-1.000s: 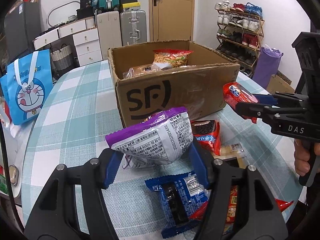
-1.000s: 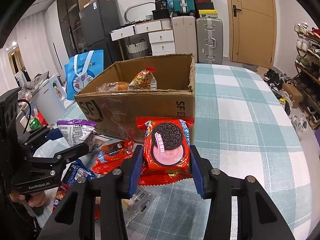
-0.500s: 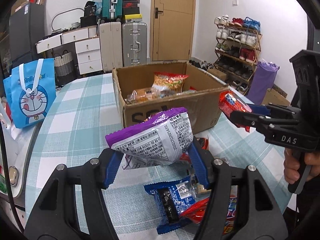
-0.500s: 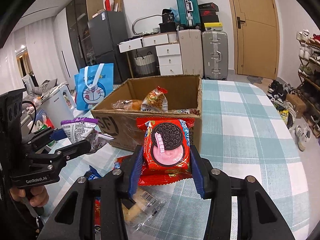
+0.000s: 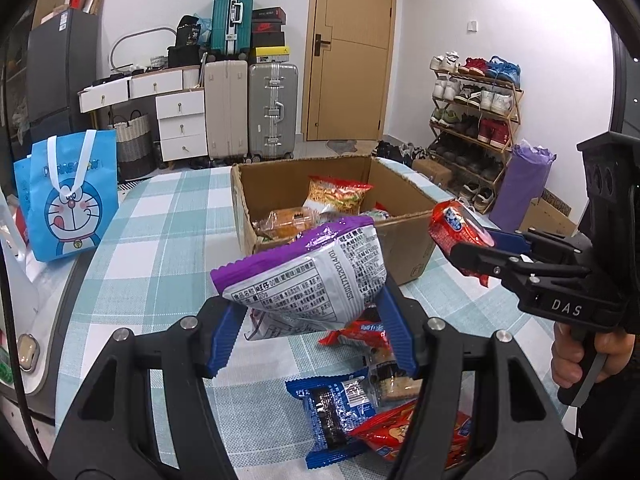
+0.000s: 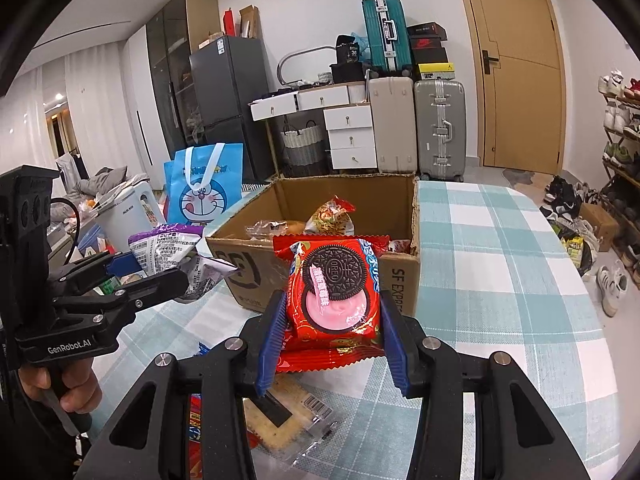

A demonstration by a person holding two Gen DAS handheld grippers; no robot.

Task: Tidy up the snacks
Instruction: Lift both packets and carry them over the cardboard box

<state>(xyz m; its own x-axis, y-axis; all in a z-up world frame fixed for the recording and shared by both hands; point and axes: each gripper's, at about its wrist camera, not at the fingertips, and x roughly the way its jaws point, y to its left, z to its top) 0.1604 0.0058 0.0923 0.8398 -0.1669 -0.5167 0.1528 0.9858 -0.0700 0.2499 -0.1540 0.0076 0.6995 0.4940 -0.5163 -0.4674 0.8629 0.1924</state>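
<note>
Left gripper (image 5: 308,328) clamped on crinkly purple-and-silver snack bag (image 5: 308,276); right gripper (image 6: 330,336) clamped on glossy red Oreo packet (image 6: 334,292). Both packs between blue ribbed pads, open cardboard box (image 6: 320,272) just beyond.

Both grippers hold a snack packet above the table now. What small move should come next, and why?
Probably carry both packets forward over the open cardboard box. The left gripper is shut on the purple packet, the right gripper on the red Oreo packet, both lifted near the box's front wall, not yet above it.
</note>
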